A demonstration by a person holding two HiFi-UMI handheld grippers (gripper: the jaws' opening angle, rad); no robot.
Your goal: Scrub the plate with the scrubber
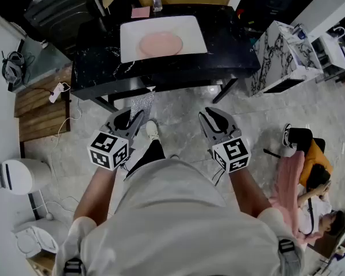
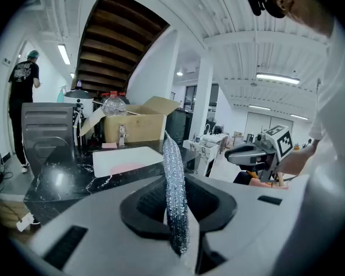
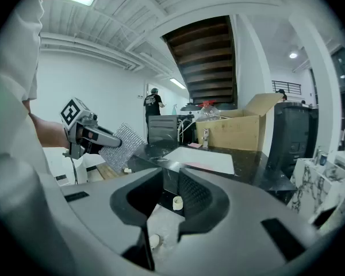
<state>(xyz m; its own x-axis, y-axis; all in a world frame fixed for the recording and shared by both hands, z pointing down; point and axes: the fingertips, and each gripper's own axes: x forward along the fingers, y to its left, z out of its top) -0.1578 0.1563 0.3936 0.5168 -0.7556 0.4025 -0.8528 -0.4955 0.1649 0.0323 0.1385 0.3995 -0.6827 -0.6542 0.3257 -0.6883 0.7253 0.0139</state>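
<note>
Both short of the table (image 1: 230, 56): left gripper (image 1: 139, 118) clamped on scrubber (image 1: 141, 104), right gripper (image 1: 210, 117) empty, slightly parted; plate (image 1: 161, 43) ahead.

Upper centre of frame: plate (image 1: 160, 43) in tray (image 1: 131, 38) on table (image 1: 98, 71); below, scrubber (image 1: 141, 103) in left gripper (image 1: 139, 117), right gripper (image 1: 207, 116) to its right.

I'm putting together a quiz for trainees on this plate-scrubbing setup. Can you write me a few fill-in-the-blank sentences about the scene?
1. The left gripper is shut on the sparkly silver ___.
2. The plate lying in the white tray is ___ in colour.
3. The right gripper, its jaws apart, holds ___.

Missing words: scrubber; pink; nothing.
</note>
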